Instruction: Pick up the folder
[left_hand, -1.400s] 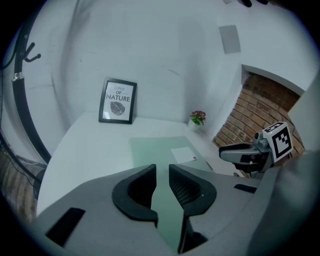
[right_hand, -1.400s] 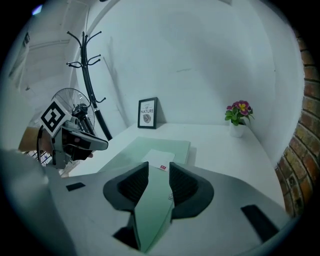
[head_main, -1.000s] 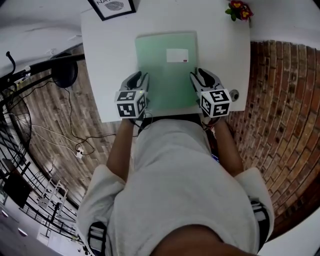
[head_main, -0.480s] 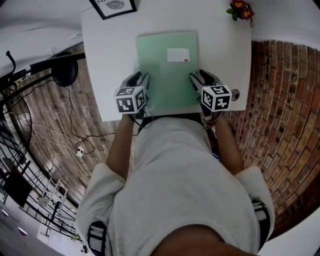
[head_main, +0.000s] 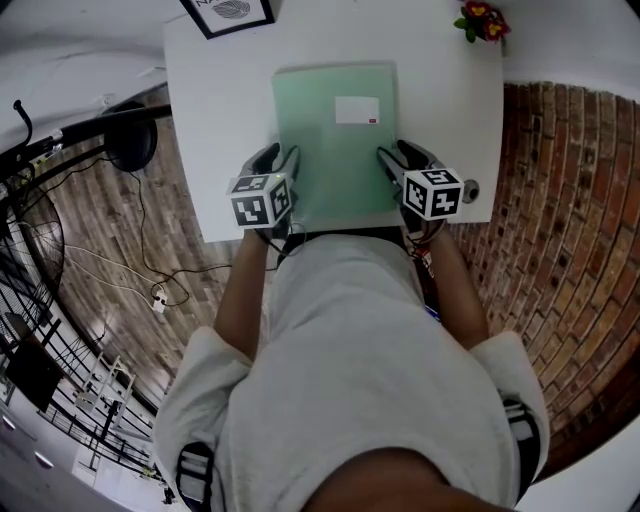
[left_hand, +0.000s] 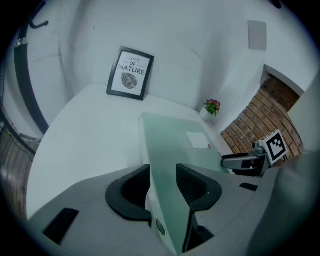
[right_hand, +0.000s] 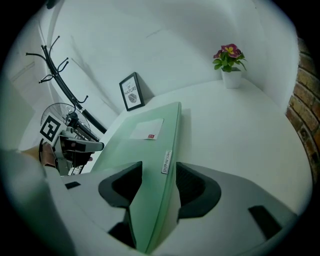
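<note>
Folder lies flat on your white bench, which stands against a white wall, with a brick wall to your right and a wood floor to your left. A frame and a plant stand at the far edge. Your left tool and right tool straddle the folder's side edges, jaws opening, pads not pressing.

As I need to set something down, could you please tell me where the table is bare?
Bare tabletop flanks the folder: left, nearer than the framed picture; right, nearer than the potted flowers. Crowded near edge: left claw and right claw, jaws opening, straddle the folder.
</note>
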